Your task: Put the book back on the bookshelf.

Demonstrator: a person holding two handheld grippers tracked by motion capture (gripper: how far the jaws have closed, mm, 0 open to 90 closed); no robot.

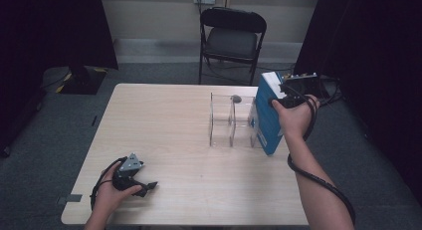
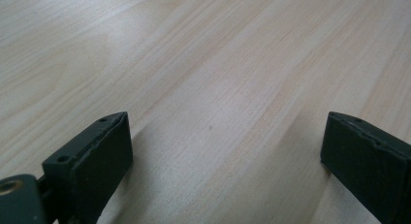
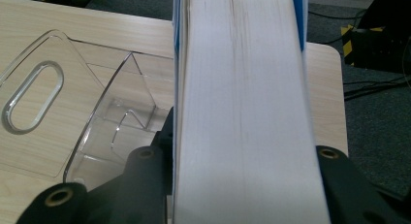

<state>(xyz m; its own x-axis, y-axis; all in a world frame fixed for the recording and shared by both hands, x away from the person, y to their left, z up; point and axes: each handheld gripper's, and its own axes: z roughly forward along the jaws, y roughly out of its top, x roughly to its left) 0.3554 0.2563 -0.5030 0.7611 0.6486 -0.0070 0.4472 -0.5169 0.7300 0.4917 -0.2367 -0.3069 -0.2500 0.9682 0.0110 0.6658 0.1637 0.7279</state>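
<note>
A thick blue-covered book (image 1: 267, 113) stands tilted on the table's right side, just right of a clear acrylic rack (image 1: 231, 121). My right gripper (image 1: 288, 93) is shut on the book's top end; in the right gripper view its white page edge (image 3: 242, 112) runs between both jaws, with the clear rack (image 3: 72, 112) to its left. My left gripper (image 1: 144, 186) rests on the table near the front left corner, held by a hand. Its jaws stand wide apart over bare wood in the left gripper view, left gripper (image 2: 225, 156) open with nothing between them.
The light wood table (image 1: 164, 120) has open surface across its left and middle. A black folding chair (image 1: 231, 36) stands behind the far edge. Black curtains hang at both sides, and cables lie on the floor at the right (image 1: 333, 90).
</note>
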